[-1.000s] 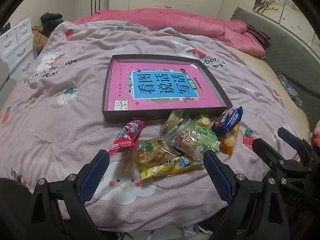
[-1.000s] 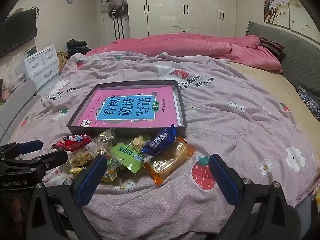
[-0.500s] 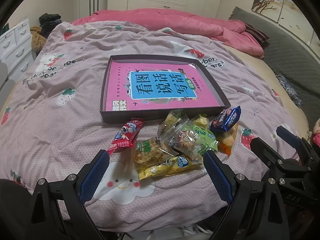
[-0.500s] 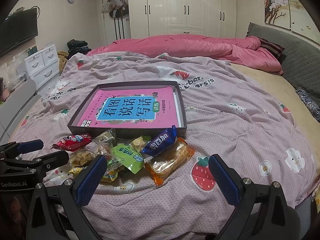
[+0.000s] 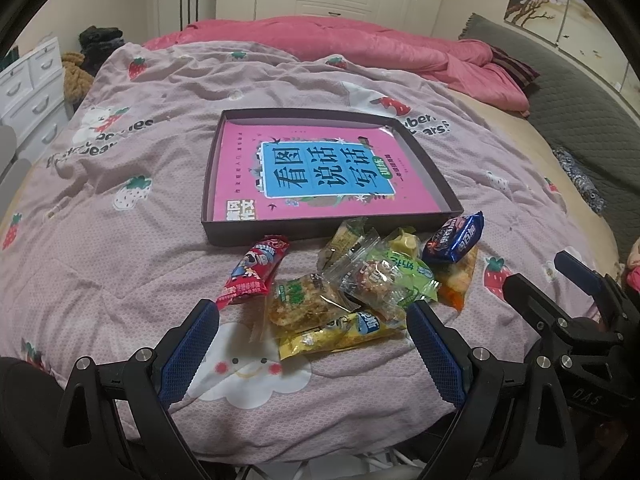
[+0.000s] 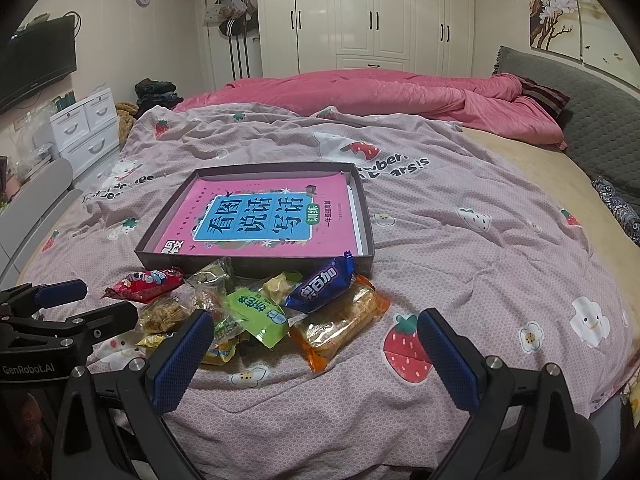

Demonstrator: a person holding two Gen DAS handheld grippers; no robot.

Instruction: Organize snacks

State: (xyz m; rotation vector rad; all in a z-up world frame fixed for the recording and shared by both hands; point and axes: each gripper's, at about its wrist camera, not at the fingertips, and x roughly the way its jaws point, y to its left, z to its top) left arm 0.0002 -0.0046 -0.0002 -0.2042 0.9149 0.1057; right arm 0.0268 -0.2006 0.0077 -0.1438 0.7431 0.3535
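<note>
A pile of several snack packets lies on the bedspread just in front of a shallow dark box (image 5: 248, 236) (image 6: 256, 261) that holds a pink book (image 5: 324, 176) (image 6: 260, 216). The pile includes a red packet (image 5: 256, 268) (image 6: 146, 282), a blue packet (image 5: 456, 238) (image 6: 322, 286), a green packet (image 5: 404, 276) (image 6: 258, 314), an orange packet (image 6: 340, 326) and a yellow packet (image 5: 336, 332). My left gripper (image 5: 312, 344) is open and empty, near the pile's front edge. My right gripper (image 6: 312, 354) is open and empty, in front of the orange packet.
The bed carries a mauve strawberry-print cover (image 5: 120, 240) and a bunched pink quilt (image 6: 380, 92) at the back. White drawers (image 6: 86, 128) stand at the left, a grey headboard (image 6: 592, 120) at the right, wardrobes (image 6: 368, 16) behind.
Both grippers have eased slightly forward and lower toward the snack pile. Nothing on the bed has moved.
</note>
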